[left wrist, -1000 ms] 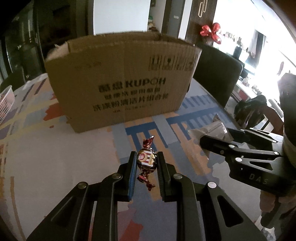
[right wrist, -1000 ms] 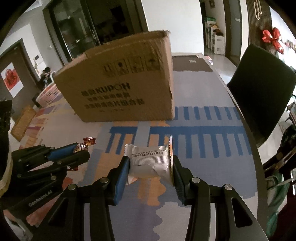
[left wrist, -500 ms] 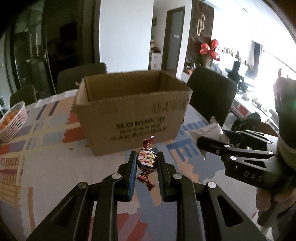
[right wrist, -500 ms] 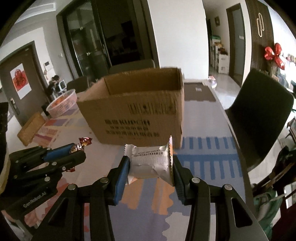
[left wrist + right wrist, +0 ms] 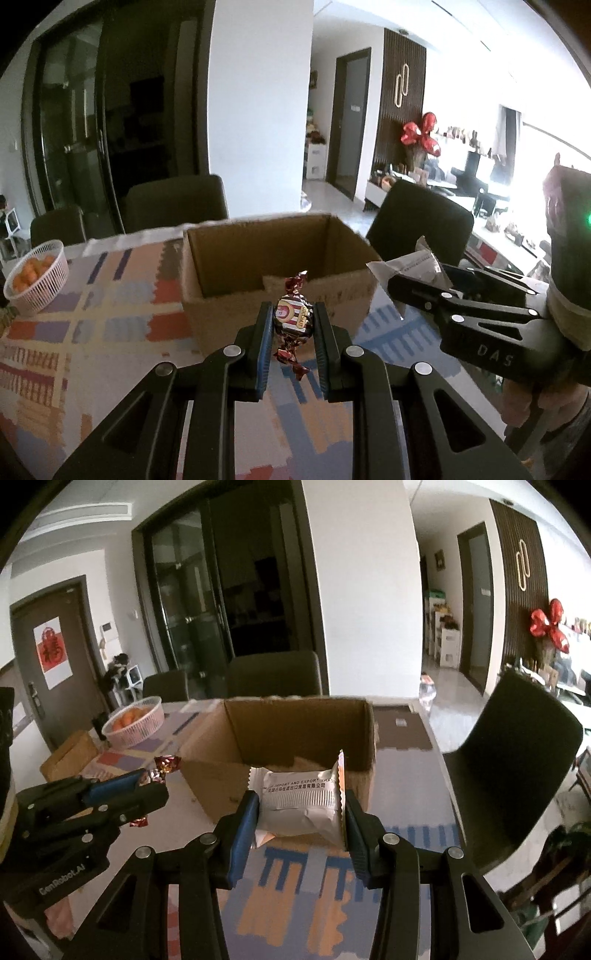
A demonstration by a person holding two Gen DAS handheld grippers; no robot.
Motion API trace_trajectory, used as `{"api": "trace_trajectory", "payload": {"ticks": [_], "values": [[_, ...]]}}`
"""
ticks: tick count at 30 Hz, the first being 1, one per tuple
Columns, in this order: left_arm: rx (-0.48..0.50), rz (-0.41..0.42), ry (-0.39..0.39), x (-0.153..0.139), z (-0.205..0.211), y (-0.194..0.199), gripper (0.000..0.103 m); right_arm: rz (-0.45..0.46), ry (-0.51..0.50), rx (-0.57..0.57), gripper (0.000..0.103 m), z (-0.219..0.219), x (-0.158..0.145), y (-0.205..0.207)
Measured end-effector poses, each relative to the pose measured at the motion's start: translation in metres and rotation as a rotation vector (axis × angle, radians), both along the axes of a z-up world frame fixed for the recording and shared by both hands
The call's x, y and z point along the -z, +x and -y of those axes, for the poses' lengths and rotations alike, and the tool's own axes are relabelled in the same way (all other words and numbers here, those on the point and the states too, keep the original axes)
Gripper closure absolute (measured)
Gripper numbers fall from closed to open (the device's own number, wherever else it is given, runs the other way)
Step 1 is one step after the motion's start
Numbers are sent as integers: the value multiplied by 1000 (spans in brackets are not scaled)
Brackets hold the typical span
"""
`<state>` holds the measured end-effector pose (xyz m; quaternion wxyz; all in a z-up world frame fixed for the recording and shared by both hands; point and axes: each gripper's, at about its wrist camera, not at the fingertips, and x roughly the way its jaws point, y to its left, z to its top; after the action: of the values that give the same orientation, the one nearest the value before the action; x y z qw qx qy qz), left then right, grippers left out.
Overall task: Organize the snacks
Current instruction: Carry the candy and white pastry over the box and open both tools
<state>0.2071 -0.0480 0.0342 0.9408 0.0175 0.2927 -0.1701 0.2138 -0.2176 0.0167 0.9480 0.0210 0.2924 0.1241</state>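
Note:
My left gripper (image 5: 292, 326) is shut on a red-wrapped candy (image 5: 293, 320) and holds it in the air just before the near wall of an open cardboard box (image 5: 229, 258). My right gripper (image 5: 299, 805) is shut on a silver snack packet (image 5: 300, 800), raised in front of the same box (image 5: 295, 720). In the left wrist view the right gripper (image 5: 406, 280) with its packet (image 5: 410, 264) is at the box's right. In the right wrist view the left gripper (image 5: 147, 786) with the candy (image 5: 164, 766) is at the box's left. The box's floor is hidden.
A pink basket of oranges (image 5: 37, 275) (image 5: 135, 722) stands at the table's far left. Dark chairs stand behind the box (image 5: 173, 203) and at the right (image 5: 517, 760). A patterned cloth (image 5: 74, 332) covers the table. A small brown box (image 5: 68, 753) sits at the left.
Both grippers have risen with their snacks. The box was seen from the side before; now its open top and inside walls show from above its near rim.

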Motion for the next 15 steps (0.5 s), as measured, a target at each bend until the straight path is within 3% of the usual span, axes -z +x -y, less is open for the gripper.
{"api": "trace_trajectory", "payload": {"ticks": [15], "values": [[-27, 36, -1, -27, -11, 56, 81, 71, -32, -17, 57, -18, -41, 41]]}}
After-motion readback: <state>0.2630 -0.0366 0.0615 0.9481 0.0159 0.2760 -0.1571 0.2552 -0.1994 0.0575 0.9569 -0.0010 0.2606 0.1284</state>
